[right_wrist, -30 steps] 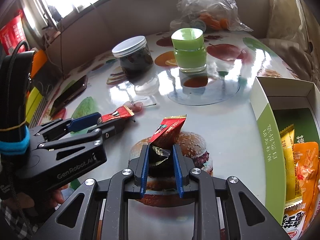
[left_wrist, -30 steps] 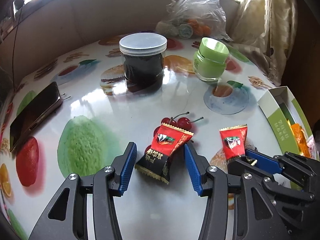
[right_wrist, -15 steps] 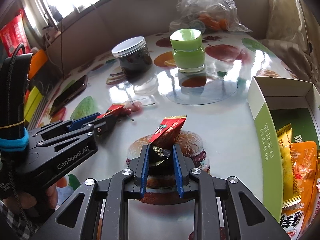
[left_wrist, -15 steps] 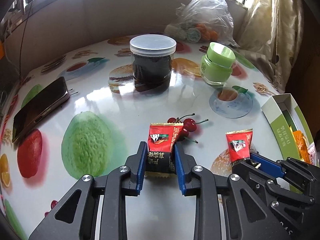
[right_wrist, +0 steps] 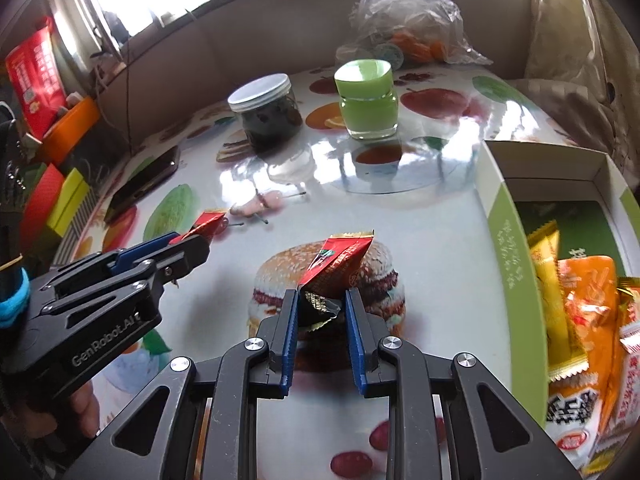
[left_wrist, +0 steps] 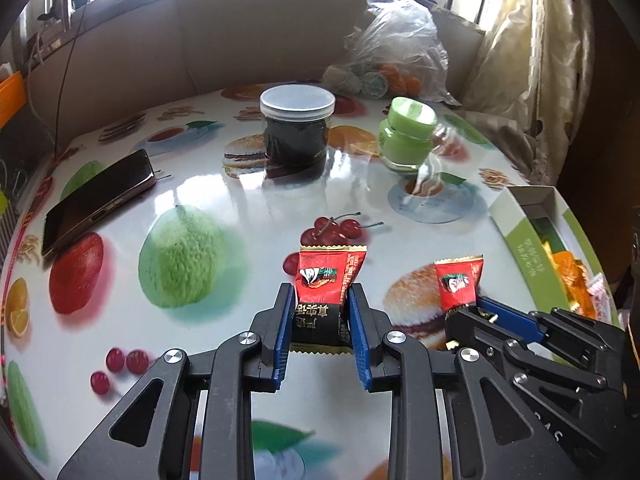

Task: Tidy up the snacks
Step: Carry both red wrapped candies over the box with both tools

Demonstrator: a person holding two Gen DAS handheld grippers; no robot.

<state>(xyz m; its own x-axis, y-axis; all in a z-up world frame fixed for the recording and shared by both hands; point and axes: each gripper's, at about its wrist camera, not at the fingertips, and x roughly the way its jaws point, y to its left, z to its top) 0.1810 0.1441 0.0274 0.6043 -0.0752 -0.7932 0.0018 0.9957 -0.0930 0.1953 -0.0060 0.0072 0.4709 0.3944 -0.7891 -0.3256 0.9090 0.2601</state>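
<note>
Above the fruit-printed bench (left_wrist: 248,200), beside the green snack box (right_wrist: 516,264), a red candy packet (left_wrist: 326,288) is clamped in the left hand-held gripper (left_wrist: 320,316), and a second packet (right_wrist: 336,276) in the right hand-held gripper (right_wrist: 322,316). The carrying step appears in hand; both packets are judged due to be moved over the box and released.

— What is showing on the left gripper (left_wrist: 319,312)?
— Black linkage arms with silver screws, ridged blue pads (left_wrist: 282,338), and white "GenRobot.AI" lettering on its side.
— And the right gripper (right_wrist: 321,310)?
— Looking the same. A blue band (right_wrist: 14,300) is circling the left handle, bare skin of the left hand (right_wrist: 60,412) showing beneath.
</note>
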